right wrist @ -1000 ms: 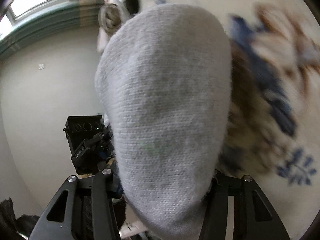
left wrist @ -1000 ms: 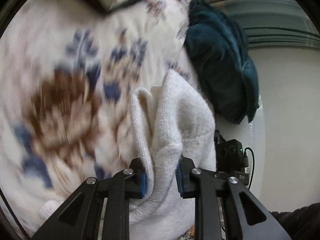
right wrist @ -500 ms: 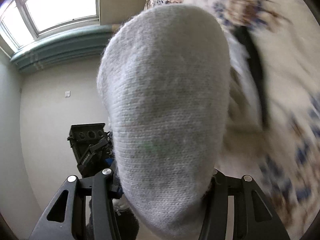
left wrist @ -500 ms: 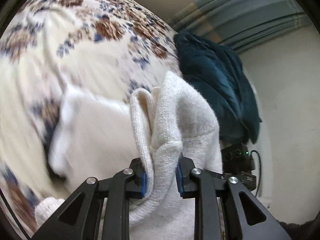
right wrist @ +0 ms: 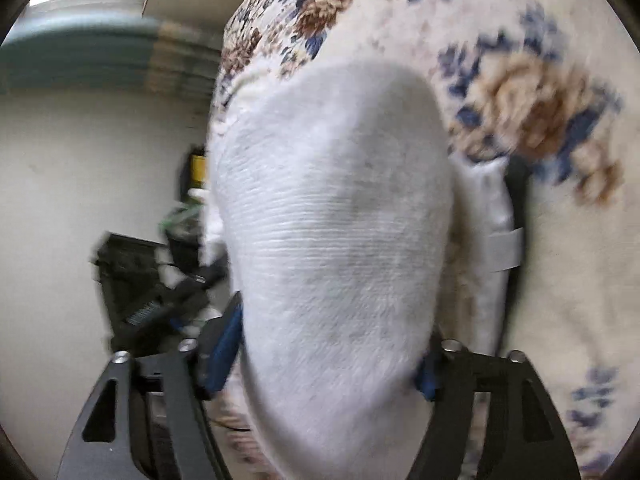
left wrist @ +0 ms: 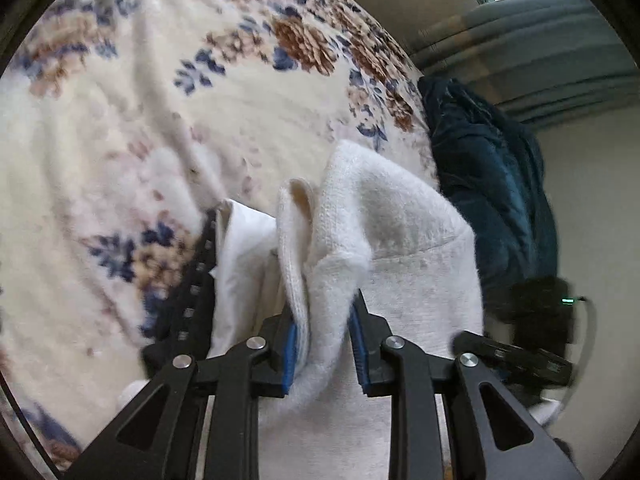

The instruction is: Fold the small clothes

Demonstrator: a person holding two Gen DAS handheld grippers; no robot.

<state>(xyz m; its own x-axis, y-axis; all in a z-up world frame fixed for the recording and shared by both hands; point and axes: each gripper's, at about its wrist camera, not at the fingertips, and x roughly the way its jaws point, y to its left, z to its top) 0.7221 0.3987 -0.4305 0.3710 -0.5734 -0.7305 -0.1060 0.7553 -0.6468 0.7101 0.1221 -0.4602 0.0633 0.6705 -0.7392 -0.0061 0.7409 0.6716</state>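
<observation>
While the white sock hangs above the floral bedspread, my left hand-held gripper pinches its bunched cuff, and my right hand-held gripper has just been opening, jaws wide with the toe between them. I judge the toe could slip free and flop crooked. Only the left view shows the dark teal garment at the far right; only the right view shows the folded white cloth beyond the sock.

A cream bedspread patterned with brown and blue flowers covers the bed. A dark teal blanket hangs crumpled at its edge. Beyond stands a plain pale wall.
</observation>
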